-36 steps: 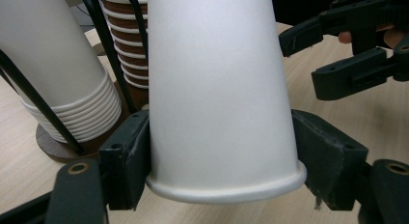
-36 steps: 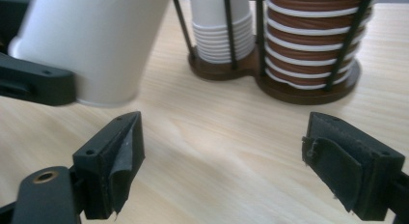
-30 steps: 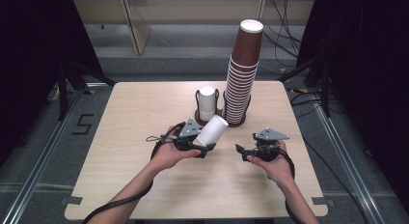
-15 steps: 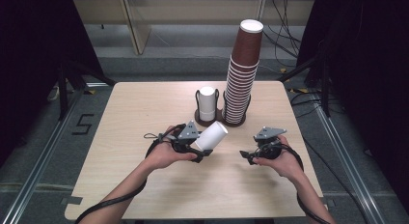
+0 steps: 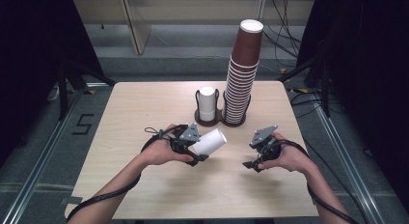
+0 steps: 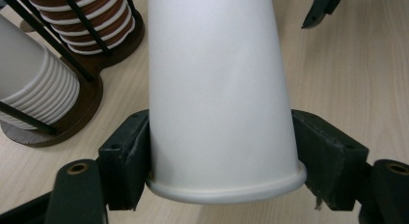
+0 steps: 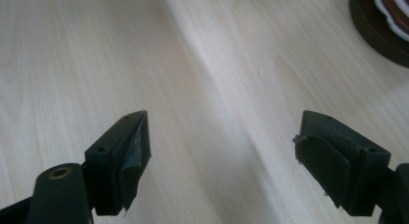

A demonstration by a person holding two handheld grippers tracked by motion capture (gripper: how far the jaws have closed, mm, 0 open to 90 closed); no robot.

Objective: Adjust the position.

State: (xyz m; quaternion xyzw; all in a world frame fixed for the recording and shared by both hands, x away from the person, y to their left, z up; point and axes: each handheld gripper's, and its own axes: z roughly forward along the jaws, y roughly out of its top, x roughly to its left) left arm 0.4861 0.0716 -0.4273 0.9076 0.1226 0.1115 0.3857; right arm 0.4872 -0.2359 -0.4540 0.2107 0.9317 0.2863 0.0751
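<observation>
Just in front of the cup holder (image 5: 219, 119), the left tool (image 5: 200, 147) clamps a white cup (image 5: 211, 141); the empty right tool (image 5: 252, 155) has just been narrowing, apparently readying to take it.

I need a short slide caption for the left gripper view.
Left gripper clamps a white paper cup near its rim, beside the cup holder.

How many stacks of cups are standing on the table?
2: a tall brown stack and a short white stack, side by side in the holder at the far middle. One more white cup is held tilted in the left gripper.
</observation>
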